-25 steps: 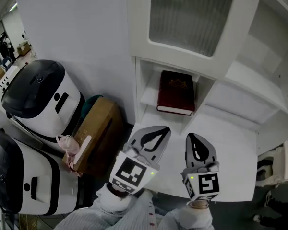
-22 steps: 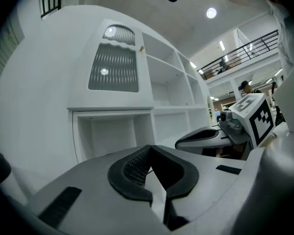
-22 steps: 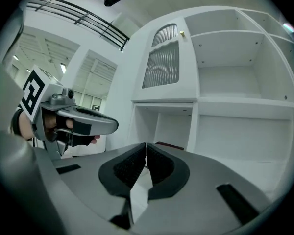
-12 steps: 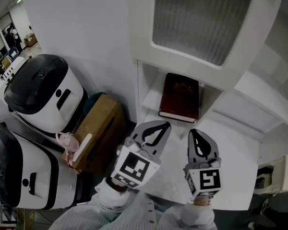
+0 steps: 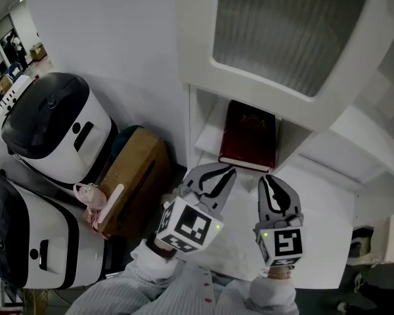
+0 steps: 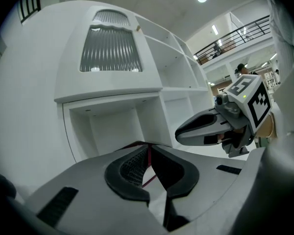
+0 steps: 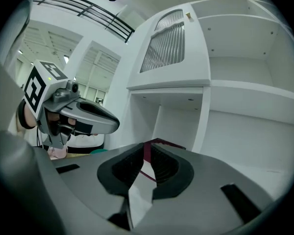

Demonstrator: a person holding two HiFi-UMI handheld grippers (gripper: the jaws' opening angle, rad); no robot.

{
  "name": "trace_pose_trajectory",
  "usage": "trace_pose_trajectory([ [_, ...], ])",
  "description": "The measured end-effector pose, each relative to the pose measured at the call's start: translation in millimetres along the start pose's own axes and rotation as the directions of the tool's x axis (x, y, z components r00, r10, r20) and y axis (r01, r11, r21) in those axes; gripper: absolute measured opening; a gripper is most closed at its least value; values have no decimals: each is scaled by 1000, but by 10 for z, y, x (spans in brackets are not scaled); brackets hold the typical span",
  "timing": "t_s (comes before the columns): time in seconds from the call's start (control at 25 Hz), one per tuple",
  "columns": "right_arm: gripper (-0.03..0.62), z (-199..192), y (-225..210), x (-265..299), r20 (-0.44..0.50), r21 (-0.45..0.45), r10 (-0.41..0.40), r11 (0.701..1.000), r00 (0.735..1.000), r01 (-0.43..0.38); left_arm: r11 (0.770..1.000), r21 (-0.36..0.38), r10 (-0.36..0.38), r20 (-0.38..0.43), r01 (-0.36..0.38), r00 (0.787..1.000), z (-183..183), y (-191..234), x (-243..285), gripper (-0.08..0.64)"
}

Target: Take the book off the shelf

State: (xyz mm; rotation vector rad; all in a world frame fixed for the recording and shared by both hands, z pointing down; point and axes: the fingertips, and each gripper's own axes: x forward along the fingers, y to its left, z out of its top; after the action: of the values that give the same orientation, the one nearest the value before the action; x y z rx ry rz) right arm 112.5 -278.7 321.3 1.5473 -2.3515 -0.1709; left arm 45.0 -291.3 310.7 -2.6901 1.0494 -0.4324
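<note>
— Head view: what lies in front of you?

— A dark red book (image 5: pixel 249 136) lies flat in the low open cubby of a white shelf (image 5: pixel 202 131), beneath a frosted cabinet door (image 5: pixel 282 31). Its near short edge faces me, with pale pages showing. Its long axis runs straight back into the cubby.

— And your tools?

— I hold one in each hand, side by side, both pointing at the book. My left gripper (image 5: pixel 228 171) has its jaws closed together on nothing, and so does my right gripper (image 5: pixel 266 178). In the left gripper view and the right gripper view, a sliver of red cover shows past the closed tips.

— Which one is nearer?

— Both tips sit just short of the book's near edge. The left is by its left corner and the right is towards its right corner. I cannot call either one nearer. I judge the jaws must open before either can take that edge and draw the book out towards me.
</note>
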Motion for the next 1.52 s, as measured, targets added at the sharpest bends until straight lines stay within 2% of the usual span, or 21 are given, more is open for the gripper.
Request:
trace_pose_trajectory([
  [0.12,17,-13,-2,81,39,-18,9,1000,999,-8,1000,24,4,-12,-4,1000,-47,18,52,14],
  [0.24,27,-22,9,151,32,-46,31,999,999,-30,999,48,17,-26,-16,1000,-88,63,111,37],
  [0.32,103,-53,21,197,15,-58,58,997,998,-57,998,62,29,-39,-26,999,-125,99,157,76],
  [0.44,121,-90,27,257,-1,-87,77,993,997,-77,995,91,43,-61,-38,997,-186,140,217,103],
  [0.68,152,-177,36,339,-40,-143,93,985,995,-97,987,157,6,-126,13,992,-334,90,319,180],
  [0.8,191,-261,55,406,-71,-186,101,976,992,-113,980,199,0,-159,32,987,-425,85,383,229],
  [0.92,212,-376,77,471,-118,-258,100,958,988,-128,960,279,24,-197,33,980,-526,116,447,263],
  [1.08,216,-510,76,551,-174,-369,78,919,982,-139,927,371,42,-250,56,967,-690,148,543,285],
  [1.36,223,-604,26,697,-191,-425,49,896,980,-128,889,445,30,-293,109,956,-875,161,691,338],
  [1.52,229,-653,8,757,-195,-511,8,853,981,-108,865,488,35,-293,118,955,-911,165,769,348],
])
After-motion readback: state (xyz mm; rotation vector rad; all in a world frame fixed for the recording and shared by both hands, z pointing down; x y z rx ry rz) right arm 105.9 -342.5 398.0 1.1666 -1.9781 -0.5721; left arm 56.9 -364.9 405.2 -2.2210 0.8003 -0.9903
